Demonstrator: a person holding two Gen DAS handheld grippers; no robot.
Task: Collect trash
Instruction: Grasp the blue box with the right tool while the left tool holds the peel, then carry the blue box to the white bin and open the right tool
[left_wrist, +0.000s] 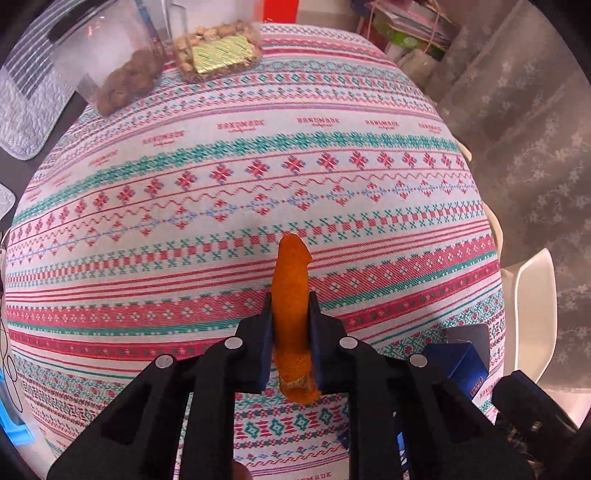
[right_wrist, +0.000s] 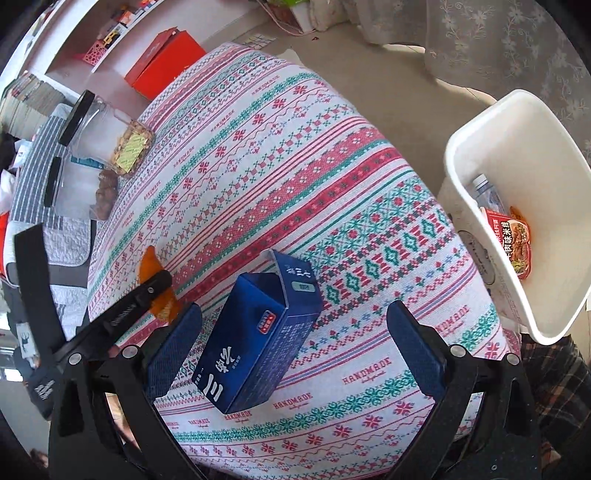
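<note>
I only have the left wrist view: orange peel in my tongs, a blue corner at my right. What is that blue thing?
Observer: A blue carton, lying on the tablecloth with its top flap open.
Operator: Is the right side holding it?
Observer: No. The right tongs are open, one pad either side of it, not touching.
Operator: Where's the bin?
Observer: A white bin stands off the table's edge, beyond the carton.
Operator: Anything in it?
Observer: A red noodle cup and a clear bottle.
</note>
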